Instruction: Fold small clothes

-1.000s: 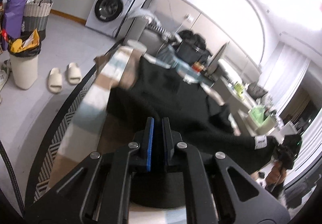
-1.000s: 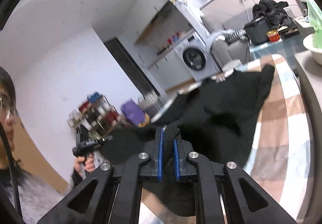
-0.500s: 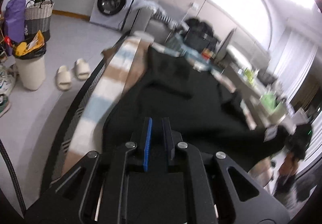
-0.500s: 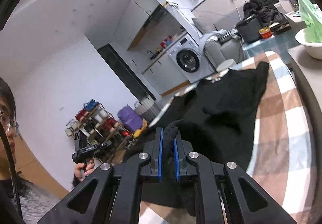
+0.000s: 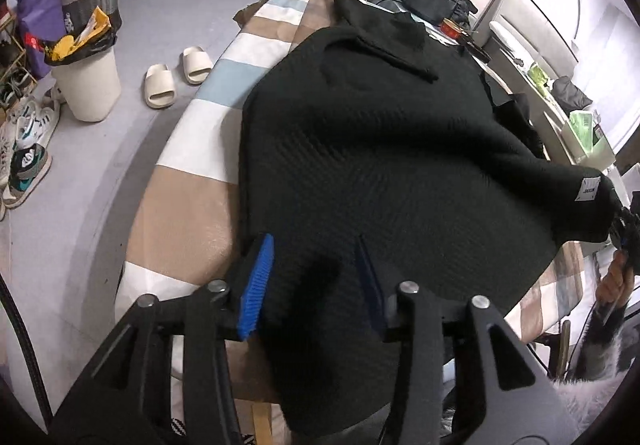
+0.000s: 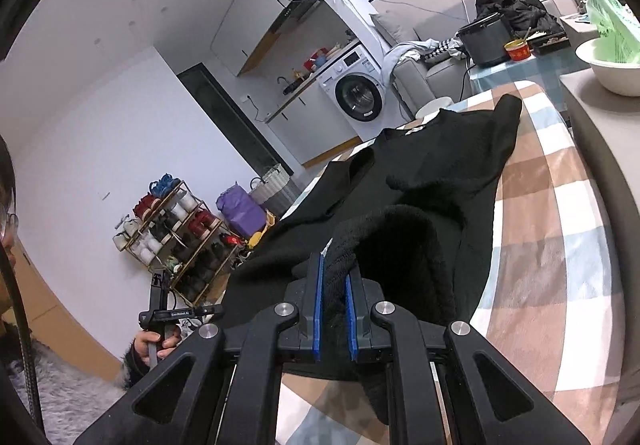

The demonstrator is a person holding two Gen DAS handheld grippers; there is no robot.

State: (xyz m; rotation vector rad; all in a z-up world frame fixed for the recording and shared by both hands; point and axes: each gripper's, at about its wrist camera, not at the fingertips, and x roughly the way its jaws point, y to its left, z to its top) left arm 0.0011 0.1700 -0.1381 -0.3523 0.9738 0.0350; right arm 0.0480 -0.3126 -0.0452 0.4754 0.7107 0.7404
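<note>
The black sweater [image 5: 380, 149] lies spread over the checked tablecloth [image 5: 224, 93], its near hem cut off below the frame. Only the right wrist view shows the right gripper [image 6: 334, 309] pinching a bunched edge. The left gripper [image 5: 316, 281] is opening, fabric loose between its pads.

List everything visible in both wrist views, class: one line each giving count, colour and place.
Garment: one, black, spread on the table.
Tablecloth: one, checked tan, white and blue.
Slippers: two, cream, floor.
Bin: one, white, beside the slippers.
Washing machine: one, white, far wall.
Bowl: one, white, side counter.
Left gripper: black, blue pads, jaws opening over the garment.
Right gripper: shut on a garment edge.
</note>
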